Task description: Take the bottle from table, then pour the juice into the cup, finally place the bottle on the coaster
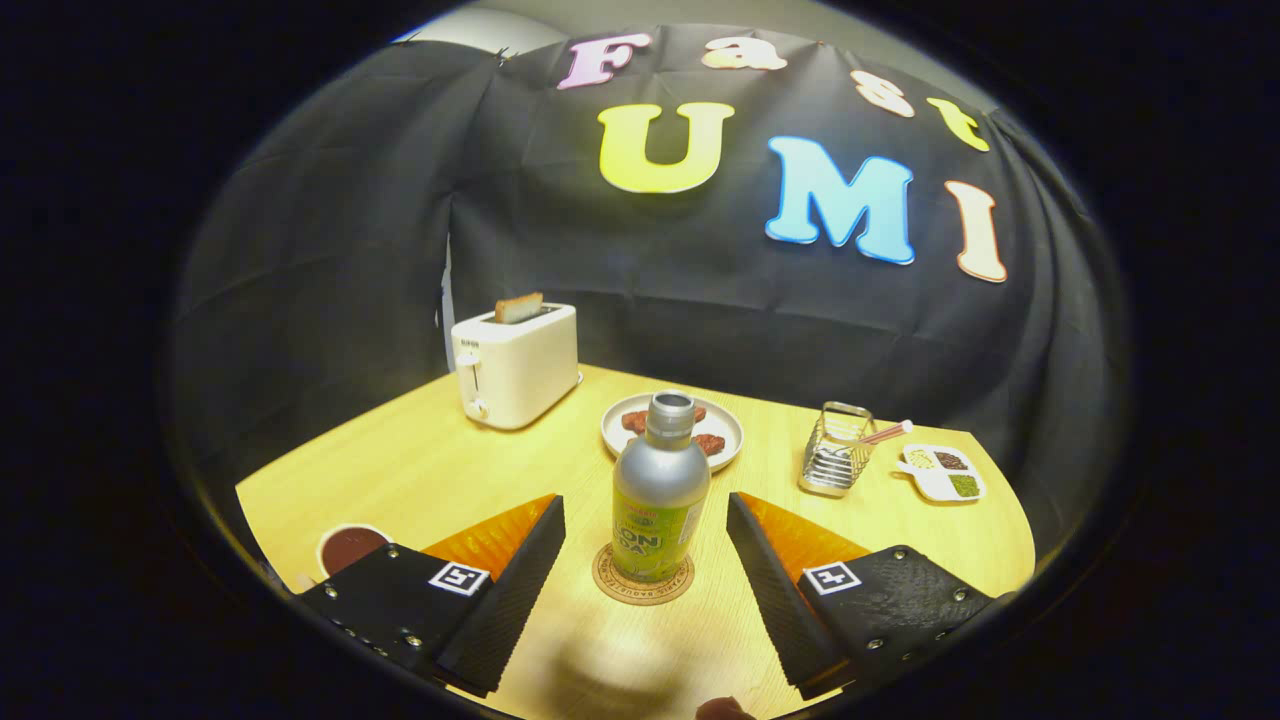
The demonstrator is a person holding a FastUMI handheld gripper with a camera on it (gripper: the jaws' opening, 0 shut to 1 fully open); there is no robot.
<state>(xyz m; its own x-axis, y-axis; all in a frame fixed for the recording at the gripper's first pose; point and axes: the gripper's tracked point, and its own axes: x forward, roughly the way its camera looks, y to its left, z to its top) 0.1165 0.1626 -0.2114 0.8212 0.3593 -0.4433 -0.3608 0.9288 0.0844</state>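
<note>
Jaws released: the gripper (645, 540) has its 2 fingers (515, 580) spread wide, 1 on each side of the bottle (660, 495), neither touching it, clear gap both sides.

Bottle stands upright on the coaster (642, 580), between the fingers and roughly level with their tips. Silver upper body and neck, green label on the lower half, mouth open with no cap on it. Coaster is a round cork disc with print around its rim, lying flat on the tabletop (420, 470); the bottle sits about centred on it.

Cup (348, 547) is at the near left, just beside the left finger's base, partly hidden by it. White rim, dark liquid inside.

Beyond the bottle: a white plate (725, 425) with reddish-brown pieces of food on it, partly hidden by the bottle's neck. Far left: a white toaster (515, 365) with 1 slice of toast (518, 307) sticking out of the slot. Right of the plate: a wire holder (835, 460) with a pink-handled utensil leaning in it. Just right of that: a small white divided dish (943, 472) with 3 compartments of different fillings.

Tip of a person's finger (722, 708) shows at the near edge, between the finger bases.
</note>
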